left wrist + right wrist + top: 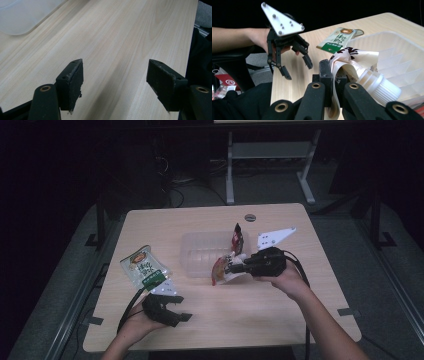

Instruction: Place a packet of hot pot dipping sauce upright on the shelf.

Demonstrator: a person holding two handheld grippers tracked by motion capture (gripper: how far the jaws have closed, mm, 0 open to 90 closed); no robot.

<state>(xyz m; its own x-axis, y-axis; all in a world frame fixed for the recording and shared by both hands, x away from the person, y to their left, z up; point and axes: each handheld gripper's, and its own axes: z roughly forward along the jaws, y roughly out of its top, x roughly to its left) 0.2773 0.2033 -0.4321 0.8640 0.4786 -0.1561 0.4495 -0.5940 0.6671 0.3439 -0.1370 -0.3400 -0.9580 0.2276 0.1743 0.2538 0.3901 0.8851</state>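
Left tool: low over the tabletop at the near left edge, jaws spread apart, nothing between them. In the left gripper view, bare wood runs between the two pads. In the right gripper view it hangs just above the wood with its grey plate on top.

Green snack packet: flat on the tabletop, just beyond the left tool, not touched by it.

Clear plastic bin: mid-table, open side up, between the two tools. A dark red packet stands upright at its right end.

Spout pouch: white with red print and a ribbed white cap. It sits at the bin's near right corner, against or just over the rim; can't tell which.

Right tool: jaws squeezed together on the pouch, film pinched flat between the pads just beside the cap in the right gripper view. The tool points left toward the bin and holds the pouch clear of the tabletop. The pouch body curls up and away from the jaws.
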